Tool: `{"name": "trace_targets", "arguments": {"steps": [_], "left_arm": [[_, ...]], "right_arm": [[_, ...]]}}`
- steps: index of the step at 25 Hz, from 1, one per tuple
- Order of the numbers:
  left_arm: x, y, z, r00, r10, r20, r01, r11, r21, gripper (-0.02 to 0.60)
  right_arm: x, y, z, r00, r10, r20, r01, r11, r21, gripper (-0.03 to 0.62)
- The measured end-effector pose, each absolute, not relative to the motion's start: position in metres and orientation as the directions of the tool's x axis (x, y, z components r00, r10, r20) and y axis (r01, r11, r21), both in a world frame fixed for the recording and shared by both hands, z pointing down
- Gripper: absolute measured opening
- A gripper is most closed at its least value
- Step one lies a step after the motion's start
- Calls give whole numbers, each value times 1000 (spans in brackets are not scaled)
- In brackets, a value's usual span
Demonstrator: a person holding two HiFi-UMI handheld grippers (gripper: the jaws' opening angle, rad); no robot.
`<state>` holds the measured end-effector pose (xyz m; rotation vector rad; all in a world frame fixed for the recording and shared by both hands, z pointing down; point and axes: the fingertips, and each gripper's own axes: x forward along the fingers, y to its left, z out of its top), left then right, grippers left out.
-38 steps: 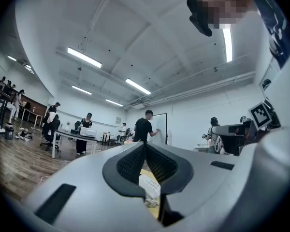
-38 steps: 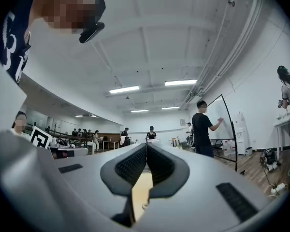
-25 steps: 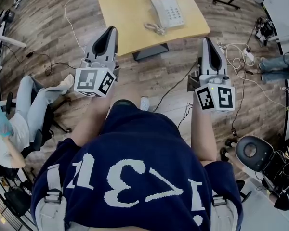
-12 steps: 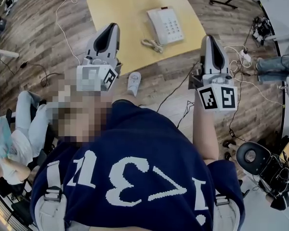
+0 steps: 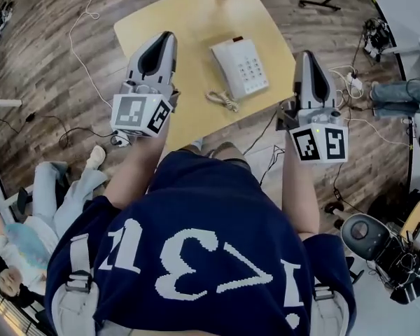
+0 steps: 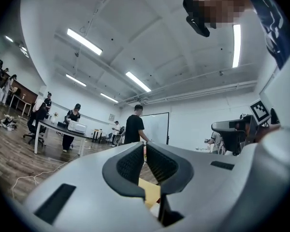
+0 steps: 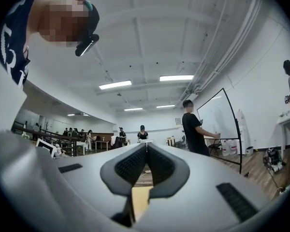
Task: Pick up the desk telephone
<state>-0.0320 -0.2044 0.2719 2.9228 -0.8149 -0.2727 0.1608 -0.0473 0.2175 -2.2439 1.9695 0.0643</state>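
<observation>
Two-handed, held left gripper [image 5: 165, 39] and right gripper [image 5: 304, 56] level, jaws of each pressed together on nothing. Found desk telephone [image 5: 241, 67] ahead on table [image 5: 189, 82], between both, slightly nearer the right, long axis running away and leftward, coiled cord [image 5: 222, 100] at near end. Lost it behind jaws in both gripper views.

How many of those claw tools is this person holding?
2. The left claw hovers left of the telephone; the right claw, right of it. Both shut.
</observation>
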Motion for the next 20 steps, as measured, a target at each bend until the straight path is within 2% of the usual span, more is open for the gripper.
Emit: {"name": "trace_targets", "arguments": {"steps": [9,14,15,16,18,20], "left_arm": [[-16,-234,319,822,-563,-82,-530,-811,247,26],[11,-237,364,837,-548,-5,-505,-775,380,28],[18,-237,376,847,-531,7,-483,-764,428,38],[25,-236,387,859,-512,15,-454,-749,481,87],[40,-232,412,881,-470,44,-410,-715,566,130],[52,-228,441,896,-431,107,-402,-686,606,168]], "right_arm": [[210,-111,271,67,-997,-26,-991,-64,-116,29],[228,-148,332,-137,-982,132,-968,104,-227,31],[229,-155,351,-191,-965,180,-953,139,-270,31],[230,-160,372,-238,-943,233,-938,160,-309,32],[234,-165,412,-291,-896,336,-919,164,-358,108],[241,-166,446,-314,-858,406,-908,145,-394,129]]}}
